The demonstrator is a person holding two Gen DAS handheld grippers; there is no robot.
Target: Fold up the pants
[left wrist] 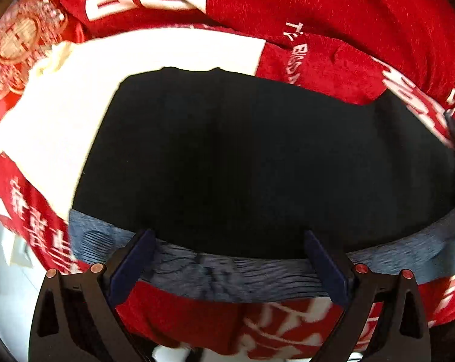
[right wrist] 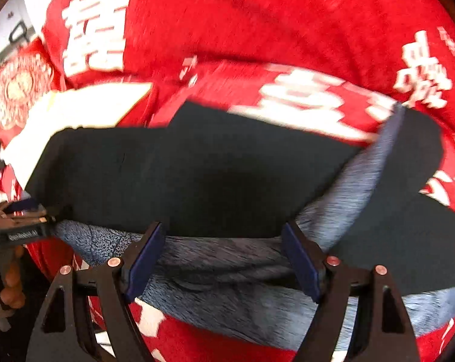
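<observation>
Red blanket [left wrist: 333, 6] under pants [left wrist: 242, 157]; left tool [left wrist: 230, 259] spread, tilted steeply downward

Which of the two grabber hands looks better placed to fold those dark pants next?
Probably the right gripper. Its open jaws straddle the grey lining edge of the black pants, beside a turned-back flap. The left gripper is open over a flat edge, so neither holds anything.

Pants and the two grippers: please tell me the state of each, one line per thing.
pants: black, lying flat on the red blanket, grey fleecy lining turned out along the near edge; fold not finished.
left gripper: open, jaws wide above the grey edge, pads not pressing the cloth.
right gripper: open, jaws on either side of the grey lining, nothing gripped.
</observation>
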